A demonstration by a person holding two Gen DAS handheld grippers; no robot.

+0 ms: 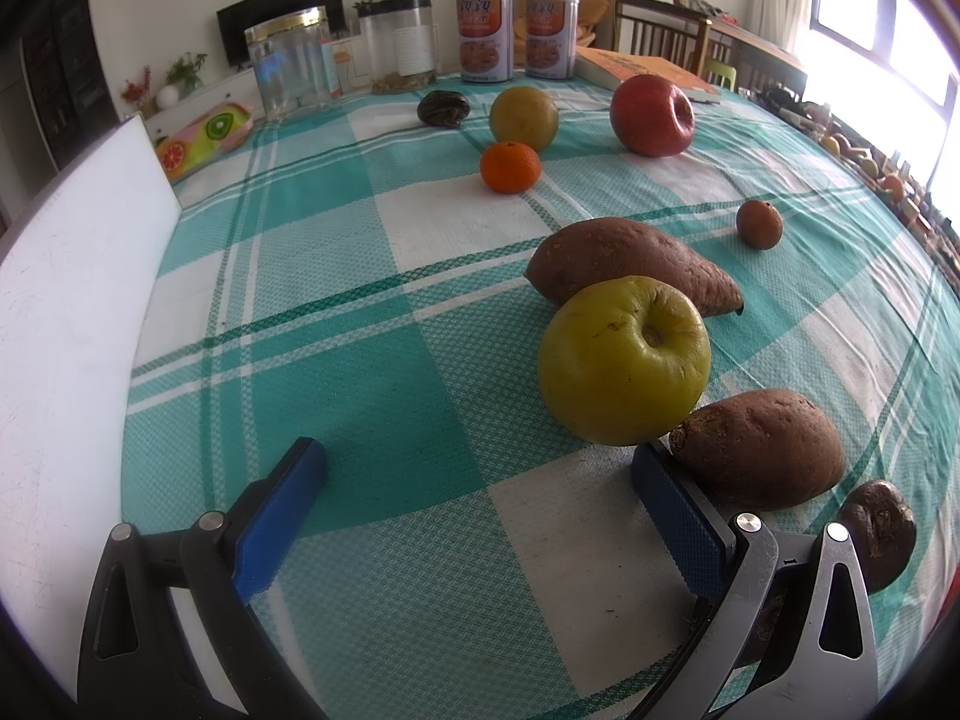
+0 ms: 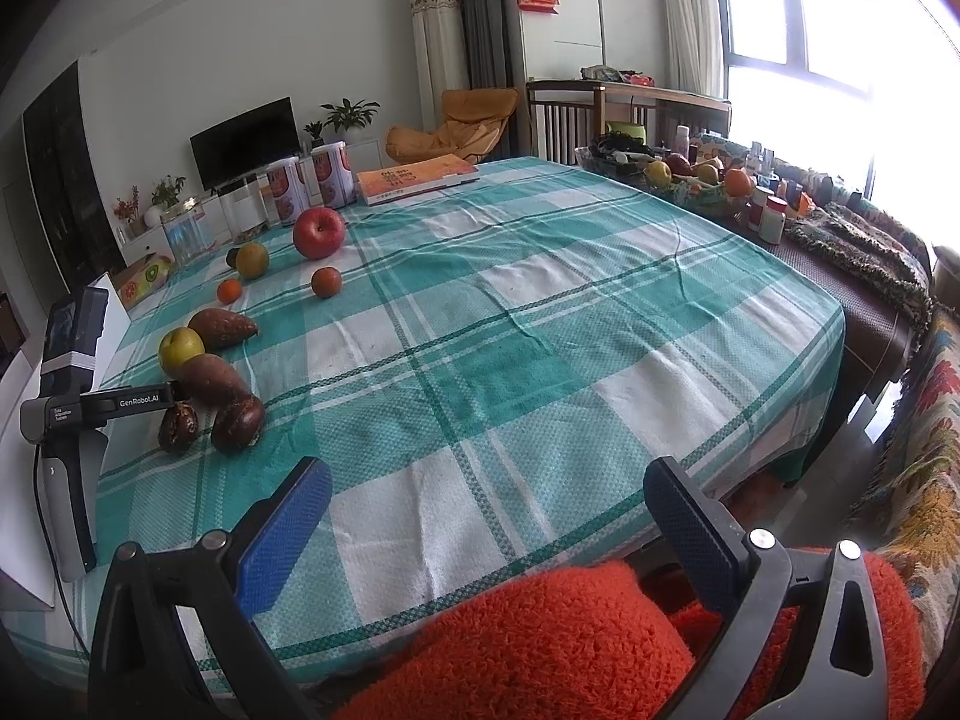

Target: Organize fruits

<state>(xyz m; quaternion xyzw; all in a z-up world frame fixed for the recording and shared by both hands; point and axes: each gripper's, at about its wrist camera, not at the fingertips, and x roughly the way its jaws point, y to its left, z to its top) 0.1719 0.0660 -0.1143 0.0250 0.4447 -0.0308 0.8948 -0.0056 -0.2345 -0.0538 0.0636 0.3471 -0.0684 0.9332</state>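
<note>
On the teal checked tablecloth [image 1: 384,360] lie a yellow-green apple [image 1: 624,360], two sweet potatoes [image 1: 630,264] [image 1: 762,450], a dark wrinkled fruit [image 1: 879,531], two tangerines [image 1: 510,167] [image 1: 759,224], a yellow pear [image 1: 523,118], a red apple [image 1: 653,115] and another dark fruit [image 1: 443,108]. My left gripper [image 1: 480,474] is open and empty just before the yellow-green apple; its right finger touches the near sweet potato. My right gripper [image 2: 486,498] is open and empty over the table's near edge. The left gripper [image 2: 90,408] and the fruits also show in the right wrist view.
A white board [image 1: 72,312] stands along the table's left side. Jars [image 1: 294,66], two cans [image 1: 485,36] and an orange book [image 1: 648,69] line the far edge. An orange fuzzy cushion [image 2: 540,648] lies below my right gripper. A fruit tray [image 2: 690,180] sits on a side table.
</note>
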